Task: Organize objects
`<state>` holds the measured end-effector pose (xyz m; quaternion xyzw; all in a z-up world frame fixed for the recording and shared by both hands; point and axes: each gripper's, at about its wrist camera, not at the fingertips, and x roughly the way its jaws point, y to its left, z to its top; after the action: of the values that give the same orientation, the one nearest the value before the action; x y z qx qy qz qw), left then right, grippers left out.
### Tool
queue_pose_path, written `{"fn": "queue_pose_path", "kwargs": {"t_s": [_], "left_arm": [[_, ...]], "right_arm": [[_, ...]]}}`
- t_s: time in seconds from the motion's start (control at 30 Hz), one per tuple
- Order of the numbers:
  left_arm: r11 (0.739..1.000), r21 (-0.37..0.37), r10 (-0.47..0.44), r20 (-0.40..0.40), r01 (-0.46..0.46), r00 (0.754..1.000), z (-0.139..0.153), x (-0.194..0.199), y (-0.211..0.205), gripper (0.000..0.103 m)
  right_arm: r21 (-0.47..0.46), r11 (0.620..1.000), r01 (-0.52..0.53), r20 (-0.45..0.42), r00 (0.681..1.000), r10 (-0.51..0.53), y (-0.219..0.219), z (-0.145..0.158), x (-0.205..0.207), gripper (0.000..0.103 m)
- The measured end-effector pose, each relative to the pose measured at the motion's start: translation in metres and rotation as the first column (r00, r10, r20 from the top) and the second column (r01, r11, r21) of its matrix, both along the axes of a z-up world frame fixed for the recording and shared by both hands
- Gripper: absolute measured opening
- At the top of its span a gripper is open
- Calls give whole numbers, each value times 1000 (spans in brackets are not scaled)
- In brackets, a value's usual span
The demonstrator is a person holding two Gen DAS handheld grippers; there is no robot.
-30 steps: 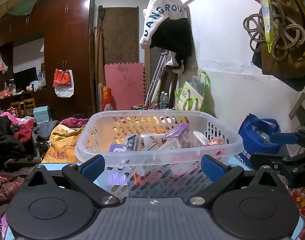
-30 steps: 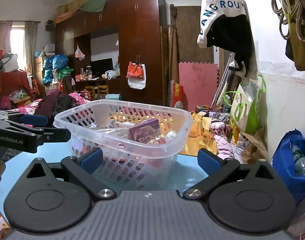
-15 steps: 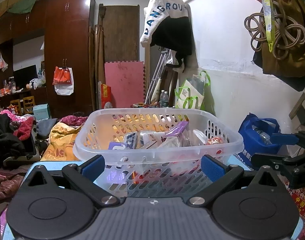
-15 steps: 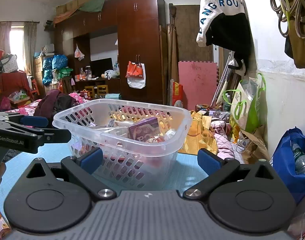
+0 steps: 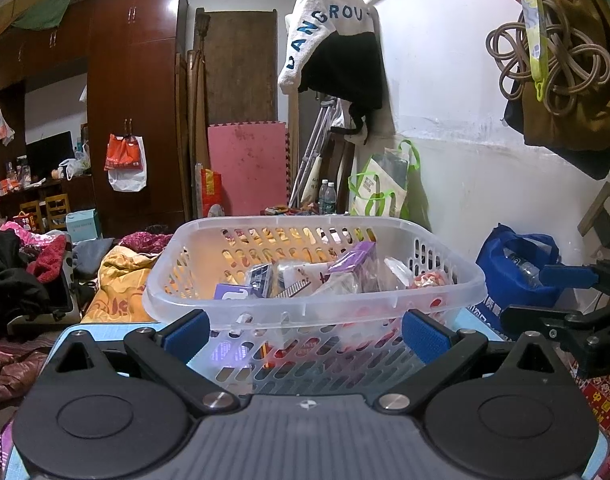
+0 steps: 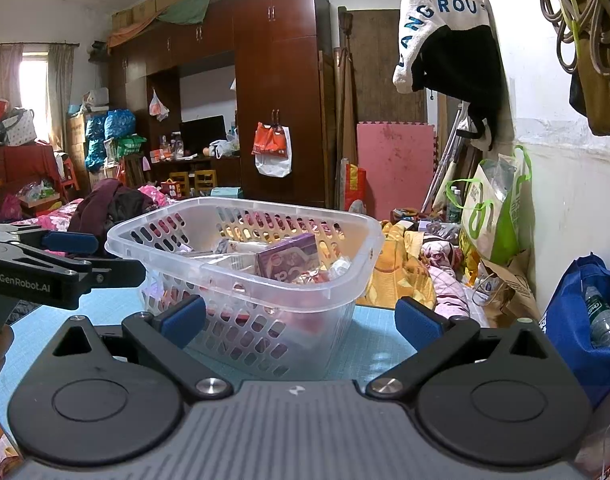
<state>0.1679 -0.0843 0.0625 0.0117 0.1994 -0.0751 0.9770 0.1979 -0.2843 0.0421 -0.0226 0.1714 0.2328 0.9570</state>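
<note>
Both the left gripper (image 5: 304, 330) and right gripper (image 6: 301, 320) gape wide, holding nothing, with the translucent perforated plastic basket (image 5: 313, 304) of packets just ahead.

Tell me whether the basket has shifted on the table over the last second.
Cannot tell. The basket sits slightly higher against the pink mat behind it in the left view, but that small drift may be camera motion.

"GenRobot.AI" in white on the left tool (image 6: 71, 258), blue letters — "ANGROU" — on the hanging white towel (image 6: 437, 12)

Left tool (image 5: 304, 331) and right tool (image 6: 301, 317) both gape wide, level, side by side.
</note>
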Motion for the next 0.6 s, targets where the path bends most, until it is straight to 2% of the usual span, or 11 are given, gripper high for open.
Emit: {"fn": "queue_pose_path", "kwargs": {"t_s": [0.6], "left_arm": [[1000,2,3,-1,-3,1000,1,4,-3,103]], "right_arm": [[-1,1000,2,1,1000,-2,-1,0,1,103]]}}
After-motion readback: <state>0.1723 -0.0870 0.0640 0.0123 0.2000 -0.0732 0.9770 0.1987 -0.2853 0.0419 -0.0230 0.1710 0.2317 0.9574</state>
